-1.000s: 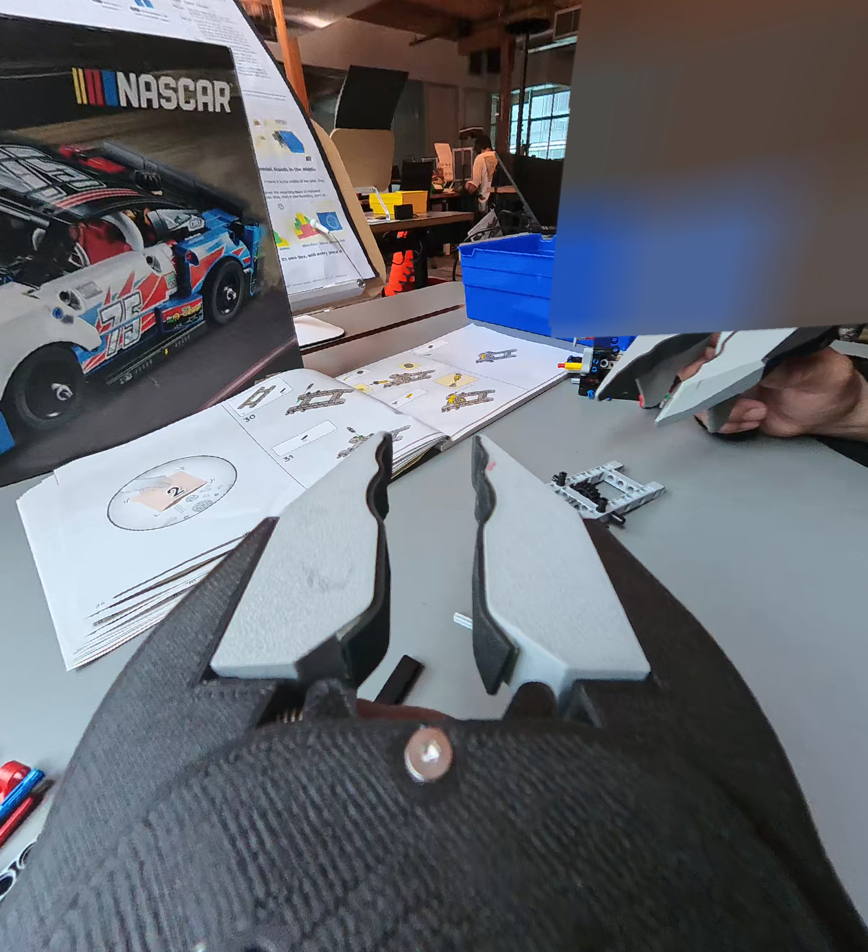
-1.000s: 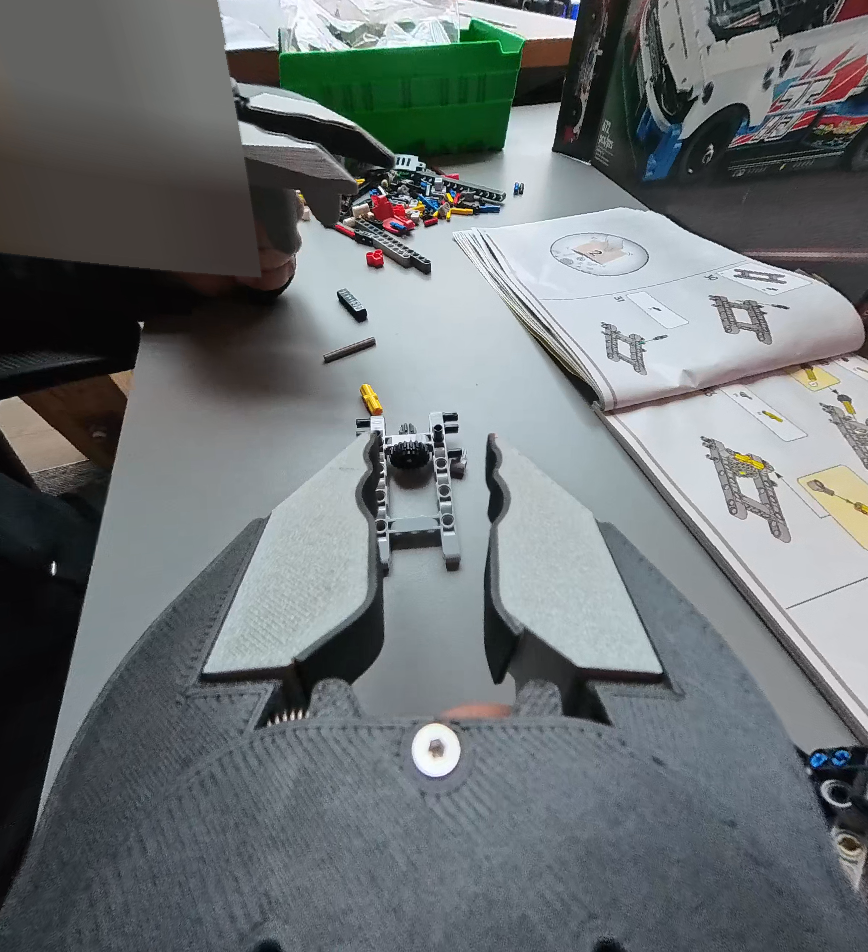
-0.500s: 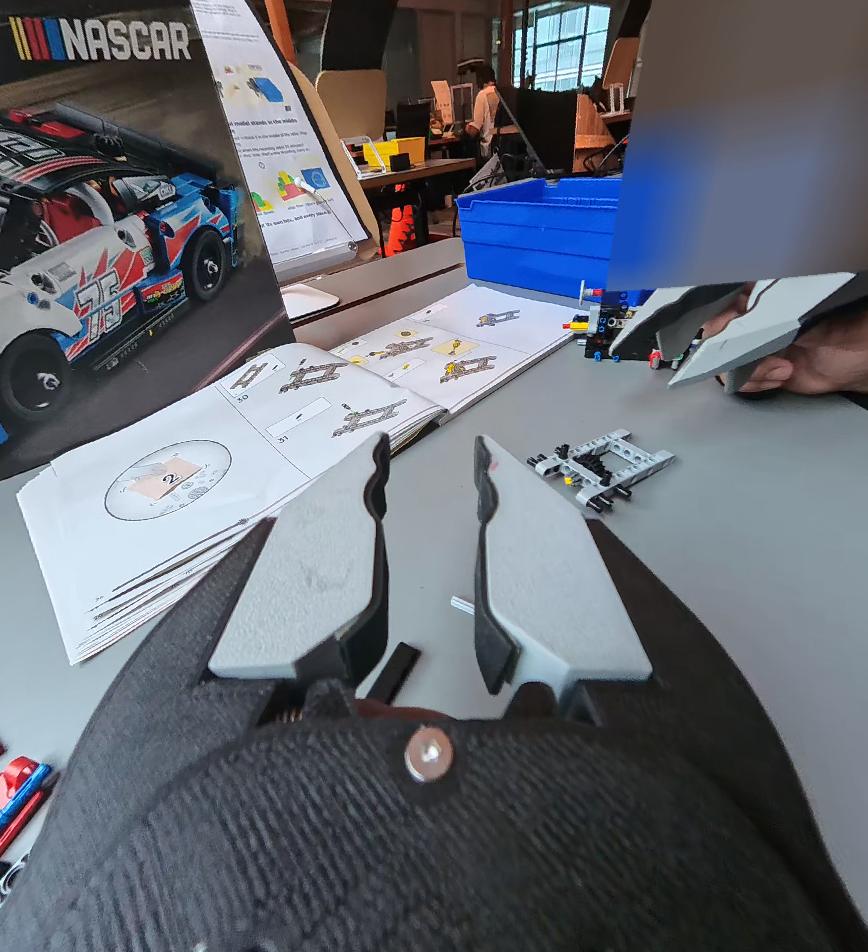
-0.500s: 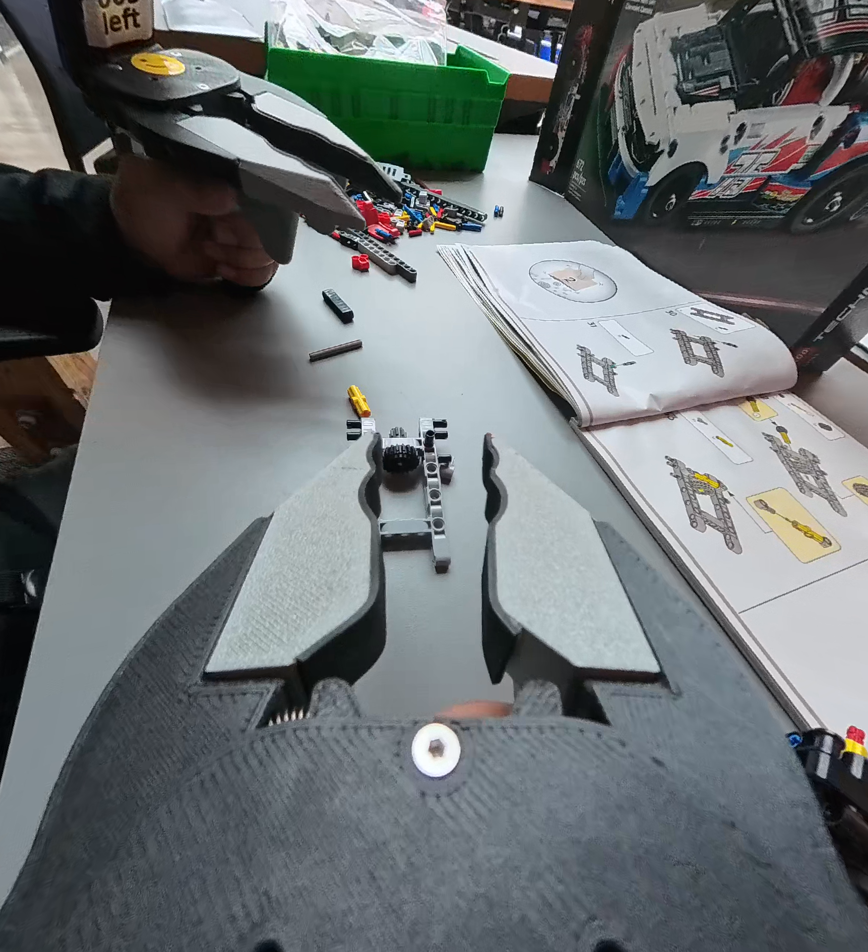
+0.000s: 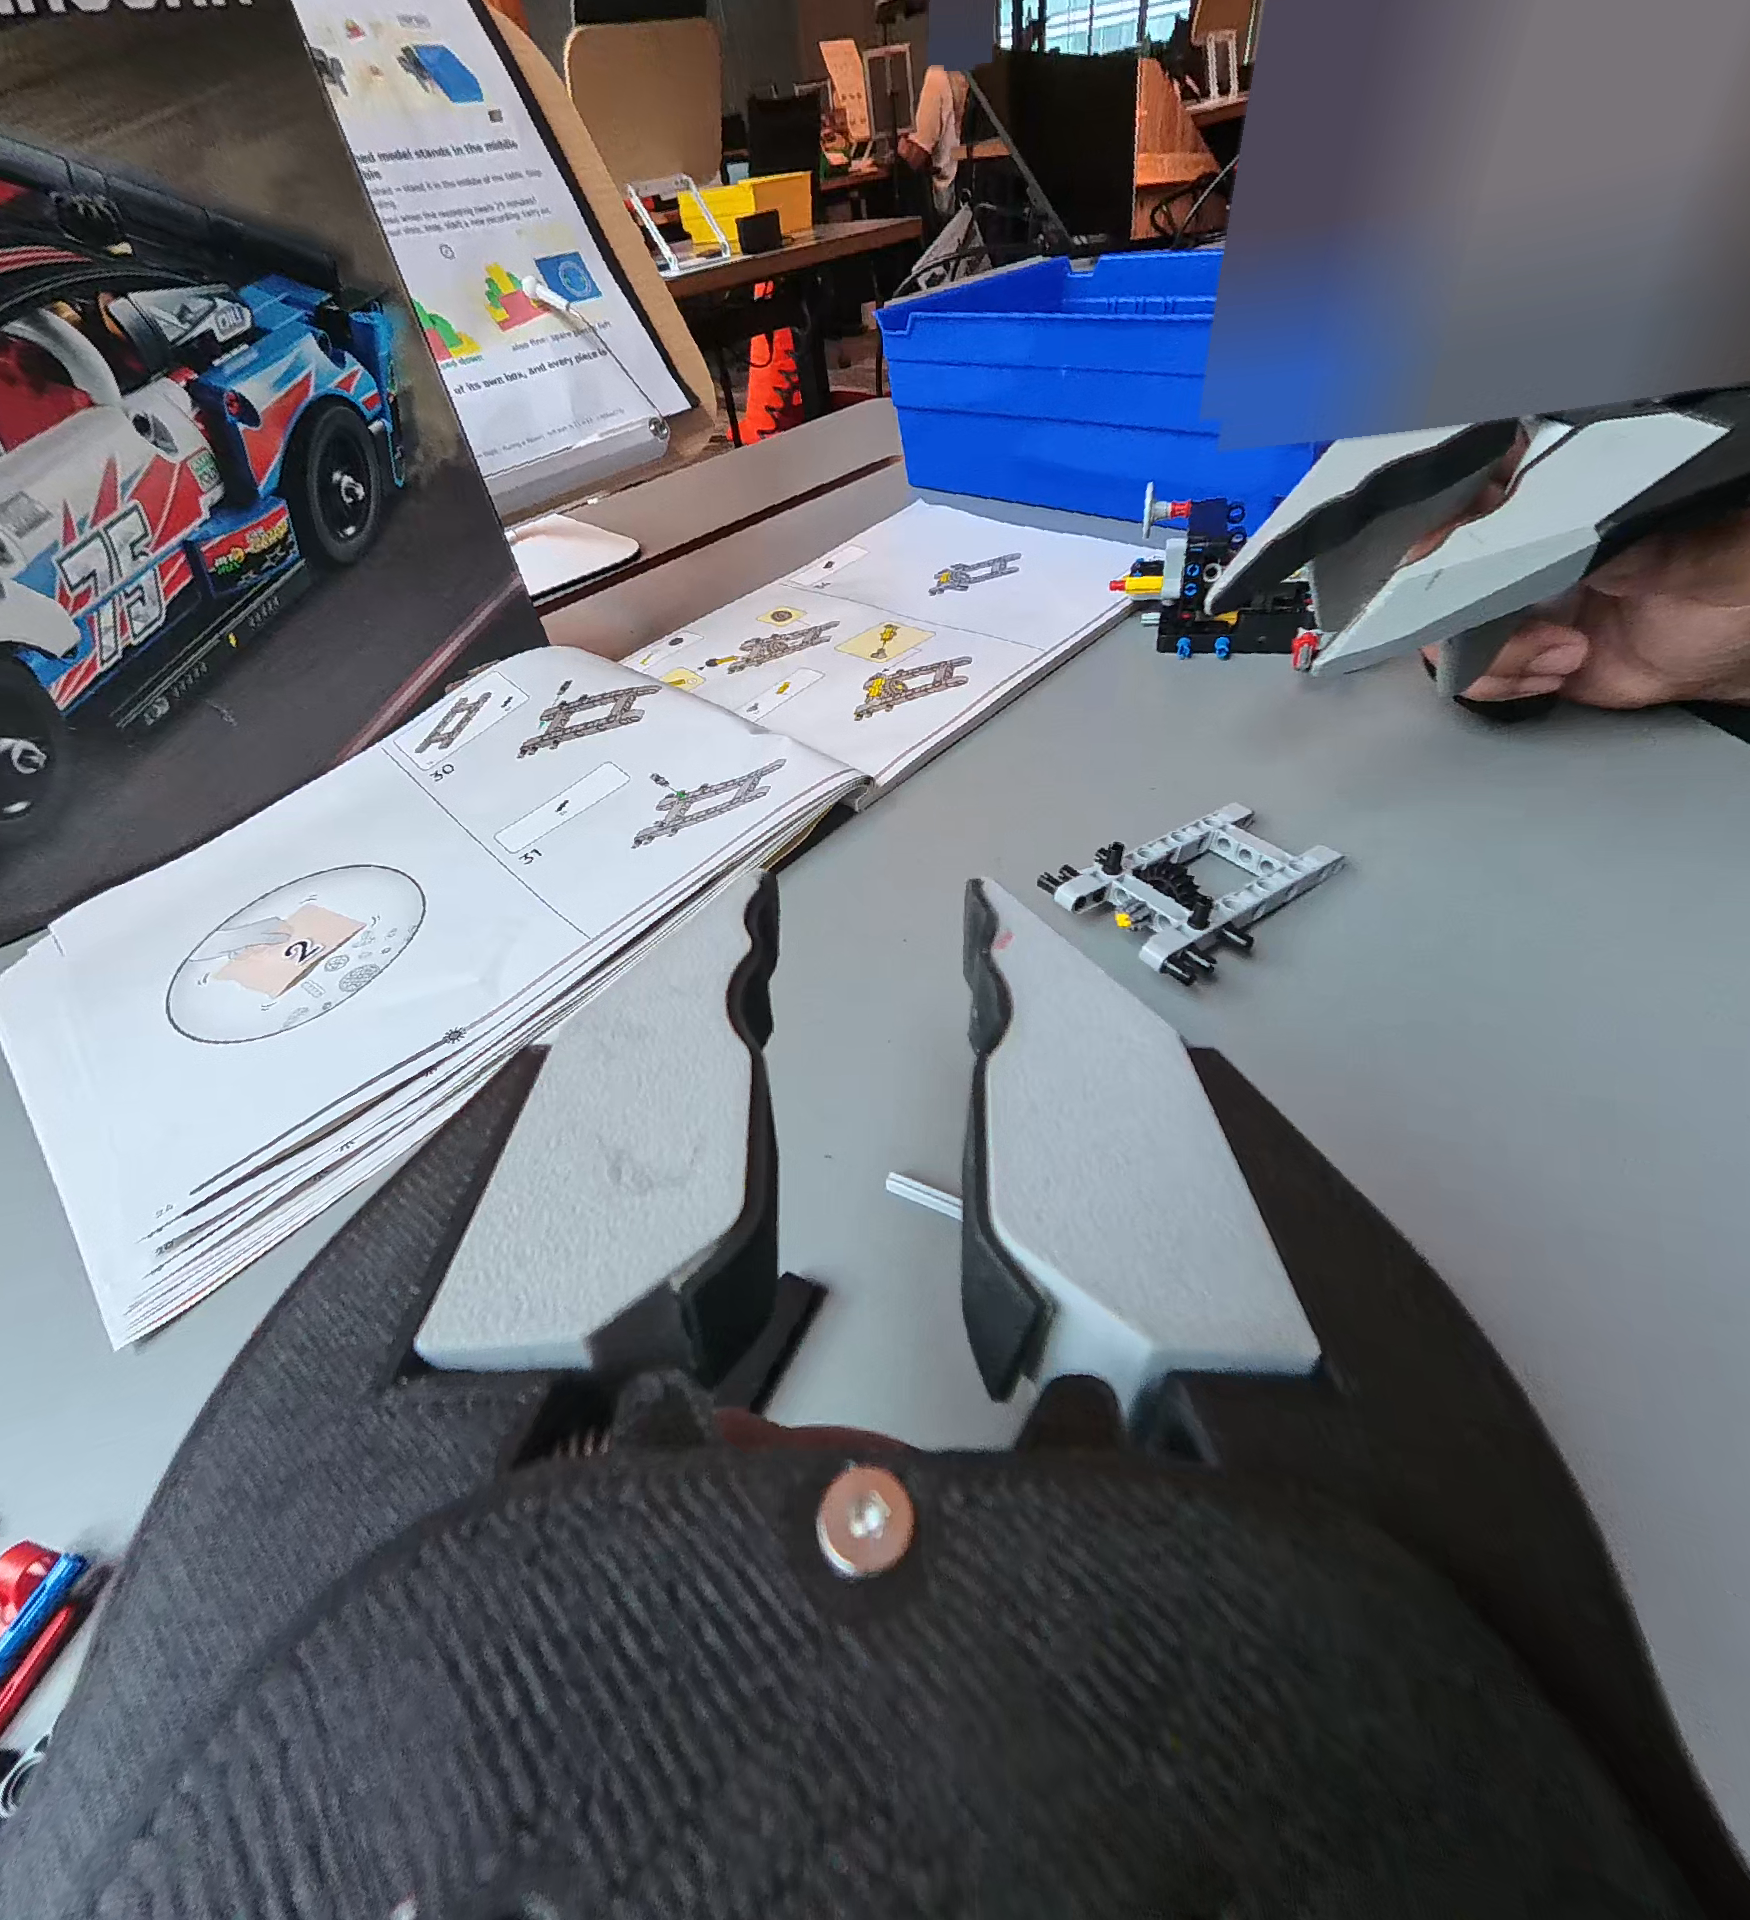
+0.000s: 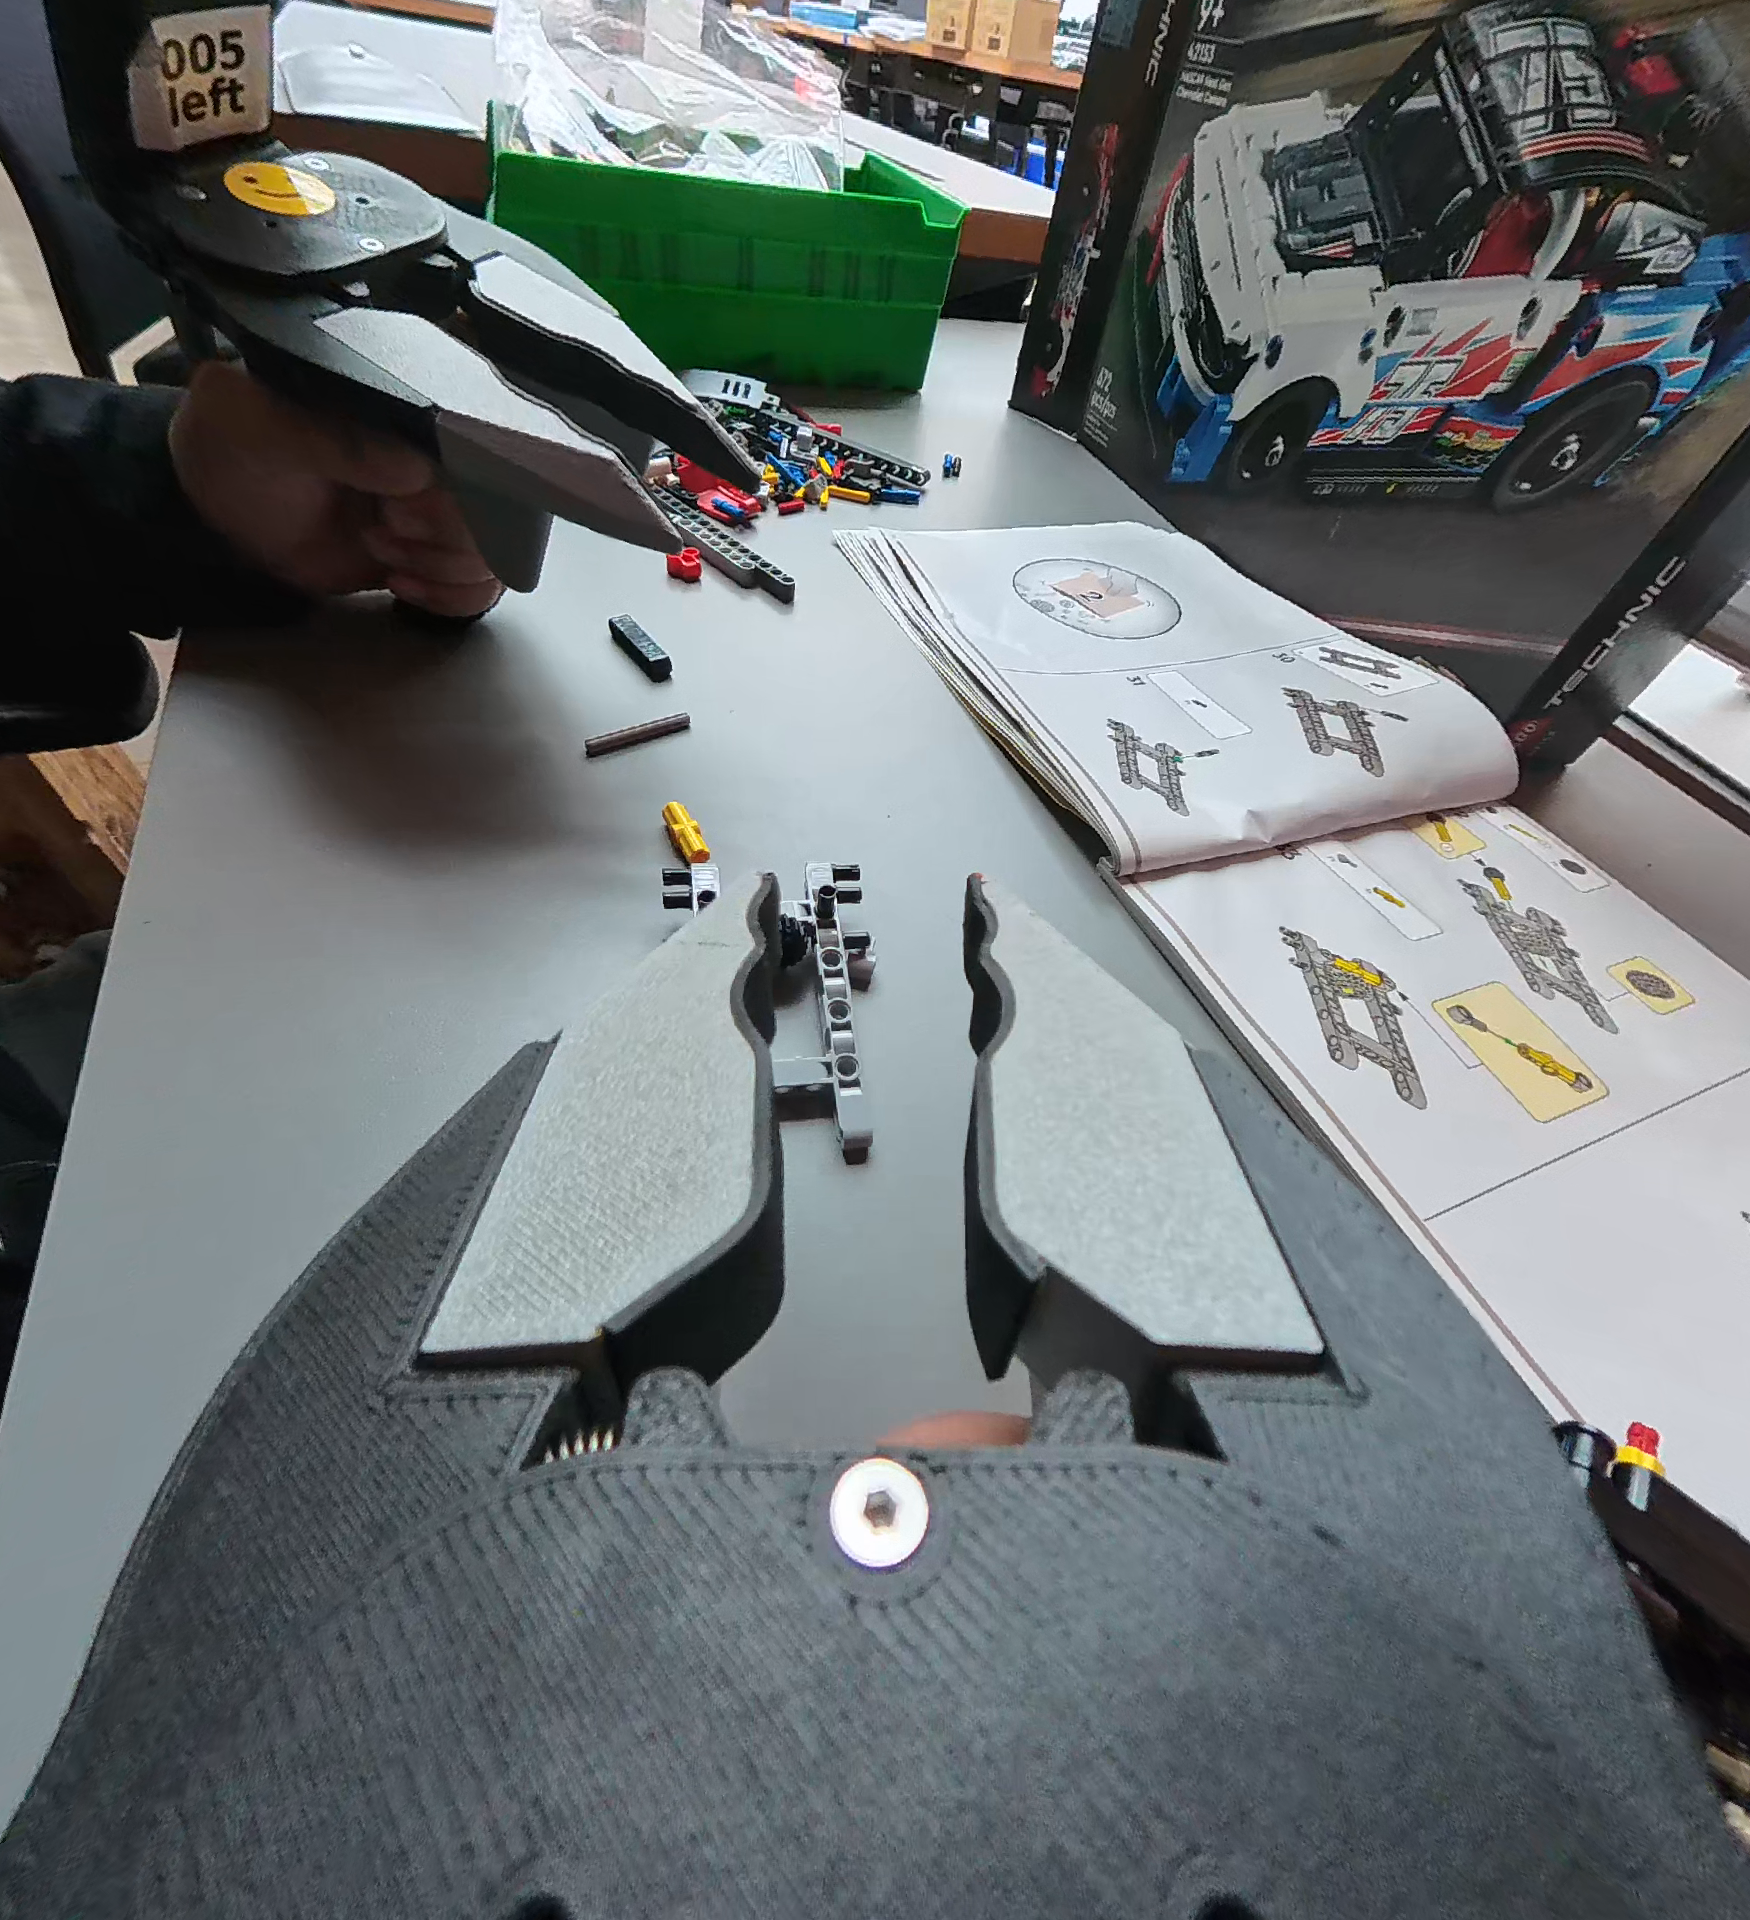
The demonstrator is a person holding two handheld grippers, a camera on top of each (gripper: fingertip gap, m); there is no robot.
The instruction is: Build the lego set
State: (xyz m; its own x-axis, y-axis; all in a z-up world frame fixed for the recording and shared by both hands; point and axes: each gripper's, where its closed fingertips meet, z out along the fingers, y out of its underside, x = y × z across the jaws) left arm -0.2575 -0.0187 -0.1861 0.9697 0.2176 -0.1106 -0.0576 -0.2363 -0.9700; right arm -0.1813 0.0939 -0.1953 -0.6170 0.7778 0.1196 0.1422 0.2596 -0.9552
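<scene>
The right gripper (image 6: 866, 935) is easing back and leftward, jaws staying parted and empty, so the grey frame assembly (image 6: 829, 997) is now lying at its 12 o'clock, ungrasped; the left gripper (image 5: 866, 935) is likewise hovering open, holding nothing, suggesting a pickup coming

Blue bin (image 5: 1047, 384) at table's (image 5: 1577, 1039) far edge; green bin (image 6: 736, 260) (clear bags inside); orange cone (image 5: 772, 379) beyond.
</scene>
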